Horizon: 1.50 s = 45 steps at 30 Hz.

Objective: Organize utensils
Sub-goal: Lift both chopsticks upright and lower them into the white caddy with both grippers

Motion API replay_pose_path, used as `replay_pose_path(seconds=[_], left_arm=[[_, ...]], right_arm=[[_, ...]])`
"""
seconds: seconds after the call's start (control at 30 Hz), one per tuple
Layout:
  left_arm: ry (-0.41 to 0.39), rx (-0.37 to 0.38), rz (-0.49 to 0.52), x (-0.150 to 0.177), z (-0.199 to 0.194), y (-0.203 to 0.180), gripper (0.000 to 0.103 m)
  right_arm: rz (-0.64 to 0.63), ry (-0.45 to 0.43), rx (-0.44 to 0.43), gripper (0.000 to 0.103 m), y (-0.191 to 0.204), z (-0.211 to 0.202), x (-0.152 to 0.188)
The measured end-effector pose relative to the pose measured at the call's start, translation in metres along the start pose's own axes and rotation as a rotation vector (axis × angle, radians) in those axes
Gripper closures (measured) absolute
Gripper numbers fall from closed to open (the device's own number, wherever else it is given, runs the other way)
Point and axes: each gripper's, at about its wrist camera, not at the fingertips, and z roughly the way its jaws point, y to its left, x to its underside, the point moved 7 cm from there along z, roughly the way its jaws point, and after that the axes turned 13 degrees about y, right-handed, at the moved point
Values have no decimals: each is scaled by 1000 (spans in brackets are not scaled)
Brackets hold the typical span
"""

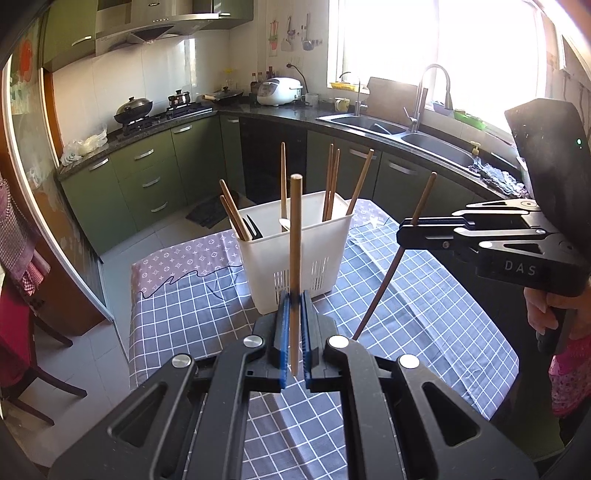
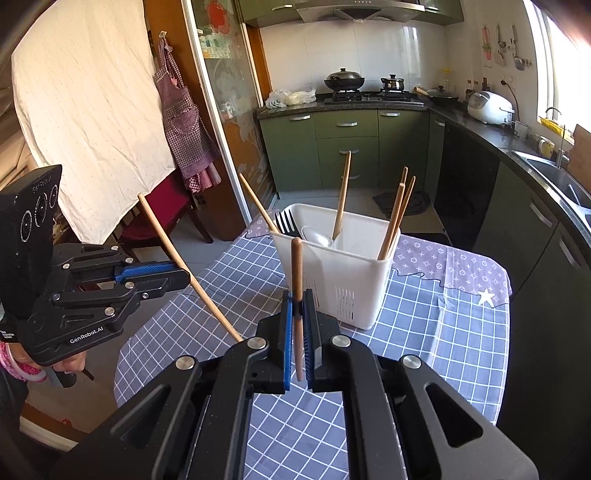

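Jaws of left gripper (image 1: 291, 299) and right gripper (image 2: 299, 304) clamped — a chopstick (image 1: 295, 236) each, near white holder (image 1: 295, 258)

Left tool (image 1: 292, 299) clamped tight, angled downward, right tool (image 2: 297, 300) likewise, both hand-held side by side

From my remote feed: green cabinets (image 1: 159, 173) wrap the kitchen, the steel sink (image 1: 373, 123) under a sunlit window (image 1: 436, 44), range hood (image 2: 354, 11) left of it.
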Motion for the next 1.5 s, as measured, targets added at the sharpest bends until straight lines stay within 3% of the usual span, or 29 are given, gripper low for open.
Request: replay_pose_path(seconds=[0.53, 0.93, 1.2, 1.43, 1.5], left_arm=[[-112, 38, -18, -70, -56, 3, 97], [-248, -15, -39, -142, -79, 16, 97], [-181, -30, -61, -155, -22, 21, 97], [-85, -20, -70, -139, 20, 25, 97], [-65, -26, -63, -133, 28, 24, 91]], right_arm=[[-22, -46, -1, 97, 4, -32, -29], [-14, -50, 8, 97, -5, -40, -27], [-8, -71, 12, 97, -8, -51, -33], [-1, -125, 22, 97, -9, -76, -49], [5, -145, 18, 97, -11, -85, -55]])
